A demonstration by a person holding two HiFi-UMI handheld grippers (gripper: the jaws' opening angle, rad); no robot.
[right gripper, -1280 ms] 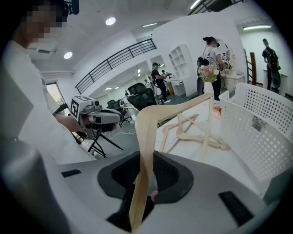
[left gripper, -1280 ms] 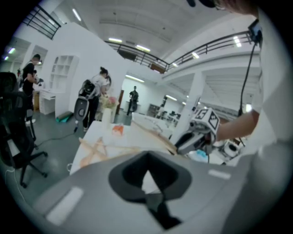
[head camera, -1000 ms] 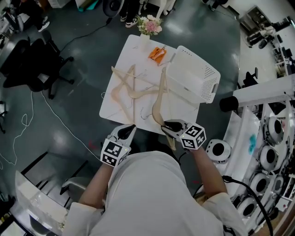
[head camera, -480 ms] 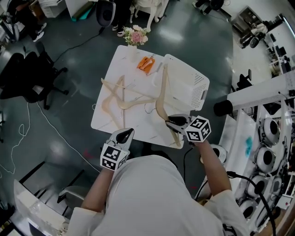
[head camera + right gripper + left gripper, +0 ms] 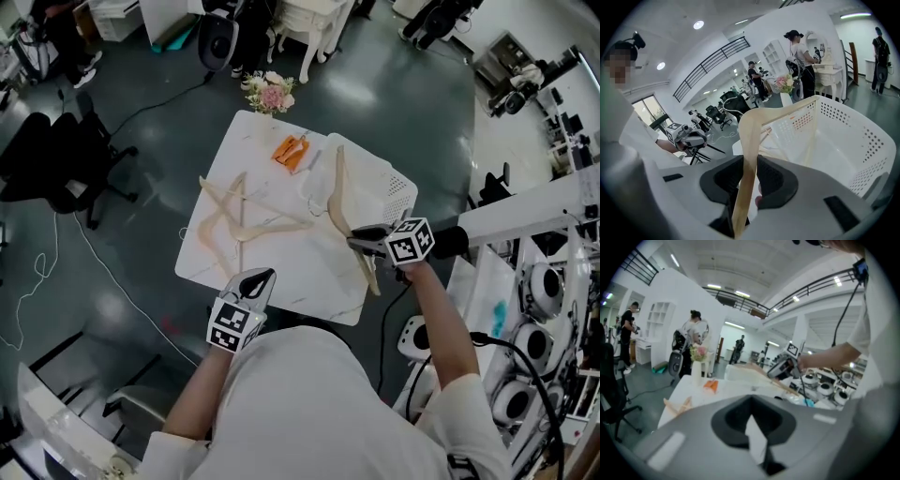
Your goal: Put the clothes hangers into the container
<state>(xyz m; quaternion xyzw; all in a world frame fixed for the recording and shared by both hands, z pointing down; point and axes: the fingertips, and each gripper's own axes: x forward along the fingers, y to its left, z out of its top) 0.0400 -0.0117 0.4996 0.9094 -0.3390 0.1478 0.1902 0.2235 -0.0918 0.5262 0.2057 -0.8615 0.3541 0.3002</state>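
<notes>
From the head view, the right gripper (image 5: 358, 240) is clamped on a pale wooden clothes hanger (image 5: 332, 202) at the right side of the white table (image 5: 281, 272). The hanger's long axis runs away from the person, along the near side of the white perforated plastic basket (image 5: 394, 192). The basket sits just beyond and to the right of those tongs, so the right hand is clearly the nearer one. The left gripper (image 5: 261, 277) hangs at the table's front edge, near the other pale wooden hangers (image 5: 234, 220) lying crossed on the table.

In the left gripper view its jaws are together on nothing.

The right gripper view shows the jaws pinching the hanger's arm, with the basket's open mouth just ahead. I can't tell whether the hanger's far end is over the rim, and I can't make out its hook.
</notes>
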